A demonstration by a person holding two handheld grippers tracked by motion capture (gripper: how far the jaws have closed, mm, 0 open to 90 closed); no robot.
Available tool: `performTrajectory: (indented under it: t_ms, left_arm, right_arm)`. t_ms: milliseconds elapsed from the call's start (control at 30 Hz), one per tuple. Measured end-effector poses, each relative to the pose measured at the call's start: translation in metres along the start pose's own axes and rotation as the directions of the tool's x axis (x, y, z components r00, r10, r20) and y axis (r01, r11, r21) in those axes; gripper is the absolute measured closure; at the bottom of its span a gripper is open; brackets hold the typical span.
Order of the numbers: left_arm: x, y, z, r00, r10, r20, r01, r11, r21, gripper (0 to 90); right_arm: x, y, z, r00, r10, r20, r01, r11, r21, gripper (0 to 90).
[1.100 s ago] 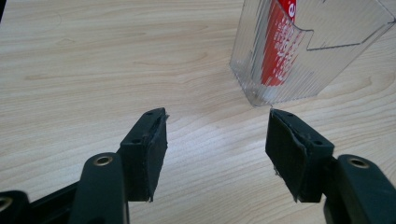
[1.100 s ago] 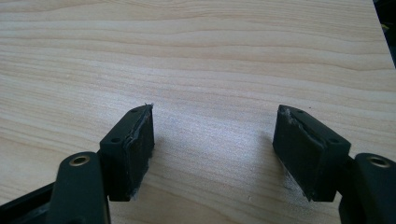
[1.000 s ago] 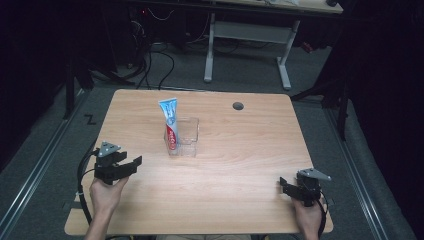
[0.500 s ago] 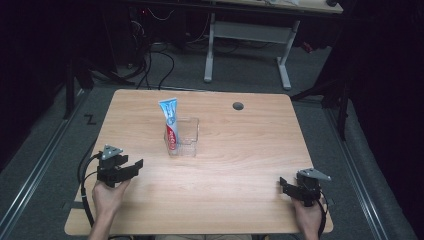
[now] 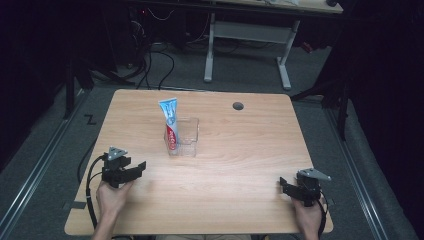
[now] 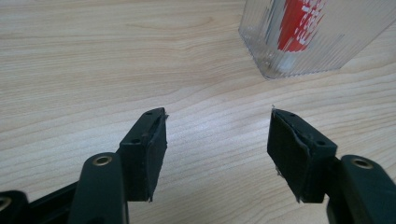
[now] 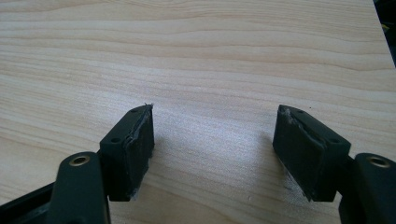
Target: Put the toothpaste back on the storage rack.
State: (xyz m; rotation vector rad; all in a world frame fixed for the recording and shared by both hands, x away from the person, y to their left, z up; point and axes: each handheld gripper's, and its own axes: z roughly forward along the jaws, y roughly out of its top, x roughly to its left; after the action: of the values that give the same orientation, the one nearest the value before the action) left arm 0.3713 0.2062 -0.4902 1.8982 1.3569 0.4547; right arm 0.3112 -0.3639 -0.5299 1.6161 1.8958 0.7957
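Toothpaste tube, white and blue with a red band (image 5: pixel 171 125), stands upright in a clear ribbed plastic holder (image 5: pixel 187 137) near the middle of the light wooden table (image 5: pixel 240 165). Left gripper (image 5: pixel 137 169), black, low over the near left area, jaws apart with nothing between, well apart from the holder. Right gripper (image 5: pixel 284 185), black, at the near right corner, jaws likewise apart over bare wood.

- Left gripper (image 6: pixel 217 140): jaws spread wide, nothing between them, bare wooden table (image 6: pixel 93 70) beneath.
- Clear ribbed container (image 6: pixel 313 37) ahead, upper right, apart from the jaws.
- Red-and-white tube (image 6: pixel 296 23) visible through its wall.
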Motion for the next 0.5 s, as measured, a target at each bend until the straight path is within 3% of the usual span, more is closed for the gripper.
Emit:
performTrajectory:
  t_ms: [500]
  left_arm:
    - [0.001, -0.008, 0.012, 0.9994, 0.008, -0.035, -0.007, 0.9998, 0.021, 38.2]
  right_arm:
    - [0.0, 0.0, 0.0, 1.0, -0.001, 0.0, 0.001, 1.0, 0.0, 29.4]
